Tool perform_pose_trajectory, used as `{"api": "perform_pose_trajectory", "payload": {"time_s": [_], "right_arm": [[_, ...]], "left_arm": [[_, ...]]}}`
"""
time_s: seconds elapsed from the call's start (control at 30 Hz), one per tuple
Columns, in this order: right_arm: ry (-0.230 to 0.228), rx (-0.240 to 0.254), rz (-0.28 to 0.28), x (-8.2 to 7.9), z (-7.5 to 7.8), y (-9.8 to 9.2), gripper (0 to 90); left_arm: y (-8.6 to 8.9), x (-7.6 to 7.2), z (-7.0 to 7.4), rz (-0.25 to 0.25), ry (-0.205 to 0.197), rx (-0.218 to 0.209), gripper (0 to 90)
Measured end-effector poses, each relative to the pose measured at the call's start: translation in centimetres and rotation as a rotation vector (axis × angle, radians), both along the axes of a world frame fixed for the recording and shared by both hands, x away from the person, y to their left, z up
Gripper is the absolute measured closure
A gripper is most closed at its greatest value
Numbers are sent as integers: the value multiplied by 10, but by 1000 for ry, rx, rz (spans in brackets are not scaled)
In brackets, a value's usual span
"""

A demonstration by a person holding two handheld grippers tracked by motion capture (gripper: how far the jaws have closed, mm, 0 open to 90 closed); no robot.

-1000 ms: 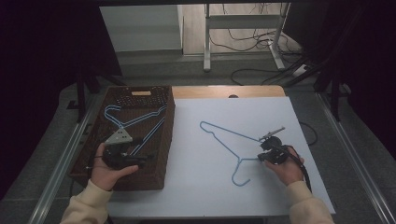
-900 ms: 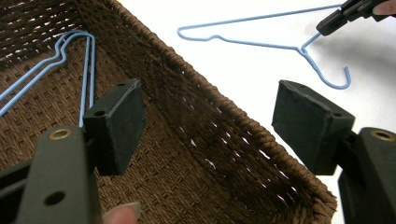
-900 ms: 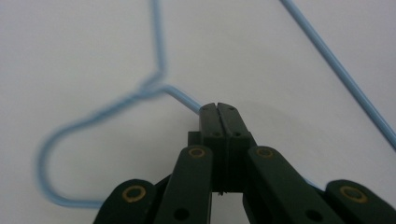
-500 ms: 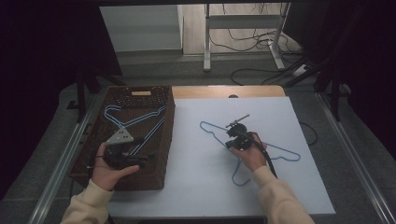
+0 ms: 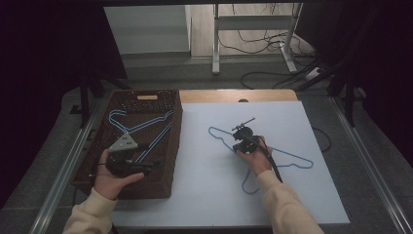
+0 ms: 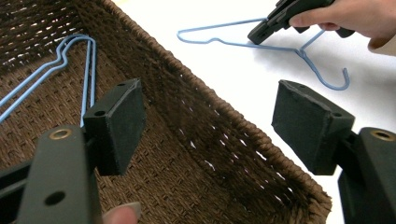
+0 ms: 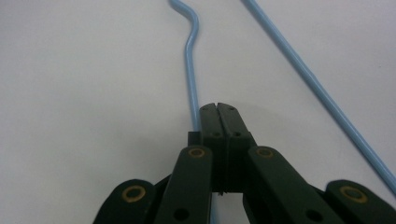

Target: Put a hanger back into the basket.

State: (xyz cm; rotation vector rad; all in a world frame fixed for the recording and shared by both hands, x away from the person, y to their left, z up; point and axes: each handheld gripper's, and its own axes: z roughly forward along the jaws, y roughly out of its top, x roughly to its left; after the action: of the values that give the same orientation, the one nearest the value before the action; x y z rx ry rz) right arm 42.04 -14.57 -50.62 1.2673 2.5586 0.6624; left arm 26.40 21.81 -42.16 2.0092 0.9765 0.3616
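The right gripper (image 5: 242,138) is clamping the blue hanger (image 5: 287,158) on the white table (image 5: 204,195). The left gripper (image 6: 208,121) is gaping wide over the wicker basket (image 5: 165,170), gripping nothing.

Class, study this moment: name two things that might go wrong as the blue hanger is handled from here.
1. The right gripper is shut on one thin wire of the blue hanger on the white table; lifted there, the hanger may swing or slip.
2. The basket already holds other hangers, so wires may tangle, perhaps near the open left gripper.
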Motion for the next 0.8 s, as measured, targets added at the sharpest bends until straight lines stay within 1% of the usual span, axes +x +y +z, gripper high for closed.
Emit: {"api": "perform_pose_trajectory", "payload": {"time_s": [0.1, 0.17, 0.27, 0.33, 0.47, 0.57, 0.67, 0.8], "right_arm": [[9, 0, 12, -2, 1, 0, 896], [20, -6, 39, -7, 1, 0, 896], [26, -16, 89, -21, 2, 0, 897], [40, -10, 115, -30, 2, -3, 896], [68, 4, 155, -49, 2, -11, 896], [79, 10, 174, -61, 2, -18, 896], [98, 24, 196, -71, 2, -25, 896], [110, 23, 237, -83, 3, -32, 896]], "left_arm": [[0, 1, -1, -1, 1, 0, 254], [1, 1, -1, 1, 4, -1, 254], [3, 1, -2, 4, 5, -3, 255], [4, 1, -1, 6, 3, -4, 254], [3, 0, 0, 4, -1, -5, 255], [2, 0, 0, 2, 0, -4, 255], [0, 0, 0, -2, 1, 0, 254], [-2, 1, -1, -7, 2, 3, 254]]}}
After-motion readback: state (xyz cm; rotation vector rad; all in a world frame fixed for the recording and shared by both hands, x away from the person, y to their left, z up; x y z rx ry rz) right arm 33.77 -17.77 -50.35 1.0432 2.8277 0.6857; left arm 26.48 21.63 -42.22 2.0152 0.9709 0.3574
